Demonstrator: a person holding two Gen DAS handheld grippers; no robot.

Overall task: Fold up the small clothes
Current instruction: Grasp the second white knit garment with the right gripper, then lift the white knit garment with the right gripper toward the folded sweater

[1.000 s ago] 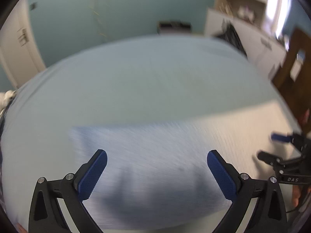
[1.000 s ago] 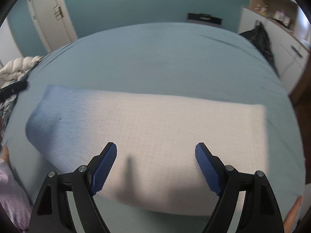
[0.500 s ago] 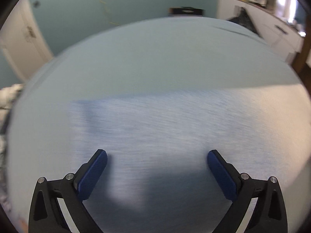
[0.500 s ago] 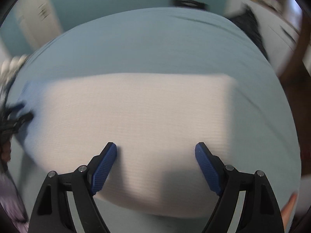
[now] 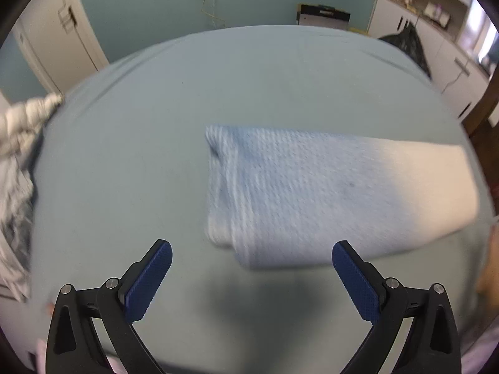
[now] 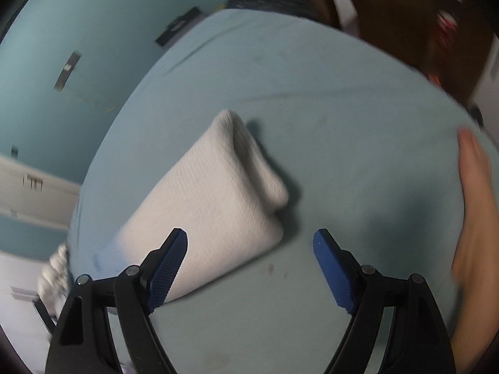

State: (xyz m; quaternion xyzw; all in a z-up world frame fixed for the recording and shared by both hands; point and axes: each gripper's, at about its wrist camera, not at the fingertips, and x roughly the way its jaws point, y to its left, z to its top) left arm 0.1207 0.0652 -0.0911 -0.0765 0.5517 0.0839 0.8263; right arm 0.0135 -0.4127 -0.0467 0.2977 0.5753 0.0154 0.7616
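A folded pale knit garment (image 5: 327, 193) lies flat on the light blue bed (image 5: 156, 124), right of centre in the left wrist view. My left gripper (image 5: 249, 277) is open and empty, just short of the garment's near left corner. In the right wrist view the garment (image 6: 212, 205) lies to the left, its folded end toward the middle. My right gripper (image 6: 249, 265) is open and empty, its left finger (image 6: 168, 268) over the garment's near edge, its right finger over bare sheet.
A heap of white and dark clothes (image 5: 15, 168) lies at the bed's left edge. A door (image 5: 53, 40) and teal wall stand behind. White cabinets (image 5: 446, 53) with a dark garment (image 5: 405, 43) are at the back right. A bare hand (image 6: 474, 218) shows at right.
Both grippers have pulled back from above the garment. The left view has swung left, so the garment sits to the right. The right view has tilted and swung right past the garment's end.
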